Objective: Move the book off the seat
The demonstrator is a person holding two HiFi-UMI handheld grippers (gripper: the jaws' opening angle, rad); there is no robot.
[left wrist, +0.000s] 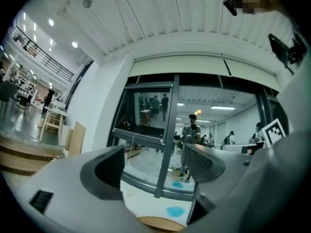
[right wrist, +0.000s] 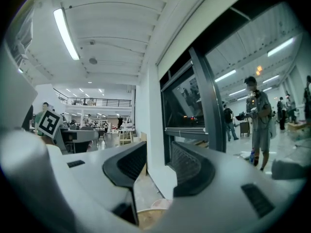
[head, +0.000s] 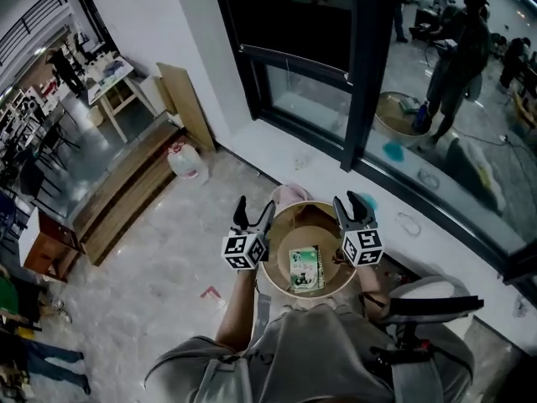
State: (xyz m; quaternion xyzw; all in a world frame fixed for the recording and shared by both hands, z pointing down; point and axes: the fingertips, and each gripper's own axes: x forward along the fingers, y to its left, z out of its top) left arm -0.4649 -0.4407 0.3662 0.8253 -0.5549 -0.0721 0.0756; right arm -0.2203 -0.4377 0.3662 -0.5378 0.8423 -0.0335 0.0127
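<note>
**Green book lies on round seat**

A round wooden seat (head: 273,280) stands on the pale floor (head: 168,284). The left tongs (head: 254,212) and right tongs (head: 353,204) flank it, both open and empty. The green book (head: 305,269) lies flat on the seat.

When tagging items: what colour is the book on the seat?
The book is green and white, clearest in the head view.
</note>
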